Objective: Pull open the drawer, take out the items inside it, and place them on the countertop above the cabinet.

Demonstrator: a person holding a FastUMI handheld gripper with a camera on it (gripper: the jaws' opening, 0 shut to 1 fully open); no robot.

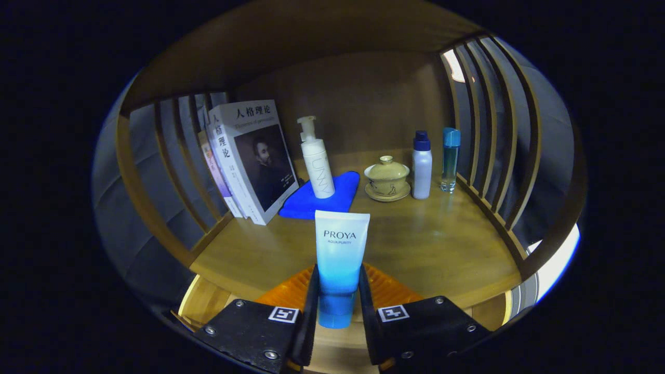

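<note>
**Carrying the tube to the desk**

Holding a blue-and-white plastic squeeze tube [340,259] cap-down, I have my fingers [337,306] clamped on its lower end, one pressing each side, low in the centre of the frame. The tube stands upright between them, its flat crimped end up. So, by my reckoning, I am in the placing step: this item is out of the drawer and is being brought over the wooden desk [426,249] on top of the cabinet.

Ahead of me the desk already carries several things. Toward the middle left a white pump bottle [317,161] stands on a folded blue cloth [324,200]. Left of that, a row of upright books [249,161] leans against the slatted wooden side rail [156,171]. To the right of centre sits a tan lidded ceramic cup on a saucer [387,179], then a white bottle with a dark blue cap [422,166], then a clear bottle with a light blue cap [450,158] just beside the right rail.

The bare stretch of wood just beyond my fingers, in front of the cloth and the cup, looks the safest landing spot. I judge the next move wants a slow lowering until the cap meets the wood, then spreading the fingers gently. Standing on its cap the tube may topple, so releasing evenly matters.
</note>
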